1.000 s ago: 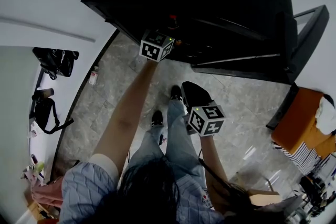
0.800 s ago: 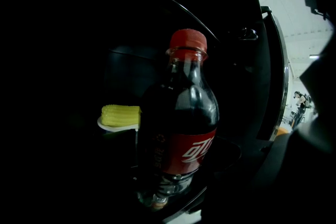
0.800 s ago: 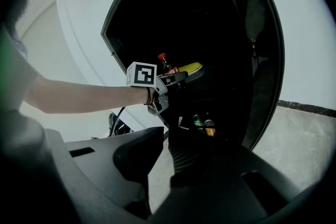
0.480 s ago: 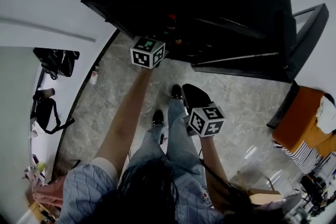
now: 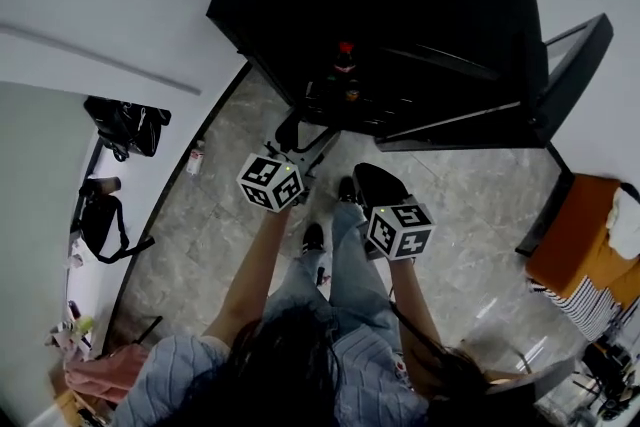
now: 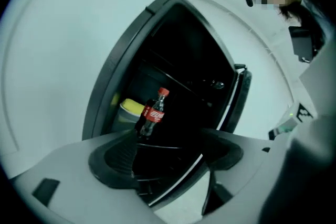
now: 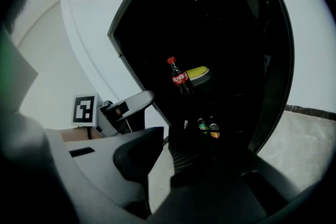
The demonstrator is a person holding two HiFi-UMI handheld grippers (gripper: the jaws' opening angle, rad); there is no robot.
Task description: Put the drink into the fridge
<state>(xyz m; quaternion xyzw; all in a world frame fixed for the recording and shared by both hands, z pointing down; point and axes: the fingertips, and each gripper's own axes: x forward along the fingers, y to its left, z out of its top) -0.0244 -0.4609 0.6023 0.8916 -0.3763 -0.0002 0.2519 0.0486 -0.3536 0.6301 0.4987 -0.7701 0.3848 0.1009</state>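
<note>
The drink, a cola bottle [image 6: 152, 115] with a red cap, stands upright on a shelf inside the open black fridge [image 5: 300, 5], beside a yellow-lidded tub [image 6: 131, 107]. It also shows in the head view as the bottle [image 5: 345, 55] and in the right gripper view as the bottle [image 7: 180, 78]. My left gripper [image 6: 168, 152] hangs in front of the fridge, clear of the bottle. Its jaws have just been opening and stand wide with nothing between them. In the head view the left gripper [image 5: 303, 140] is over the floor. My right gripper [image 7: 165, 139] stays low, shut and empty.
The fridge door [image 5: 570, 65] hangs open at the right. Two cans [image 7: 209, 127] sit on a lower shelf. Black bags [image 5: 125, 125] lie by the left wall, and an orange seat [image 5: 570, 245] stands at the right. The person's shoes [image 5: 313, 237] are on the grey tiled floor.
My left gripper has drawn back out of the fridge toward the person, and the bottle has stayed on the shelf. The right gripper has barely moved.
</note>
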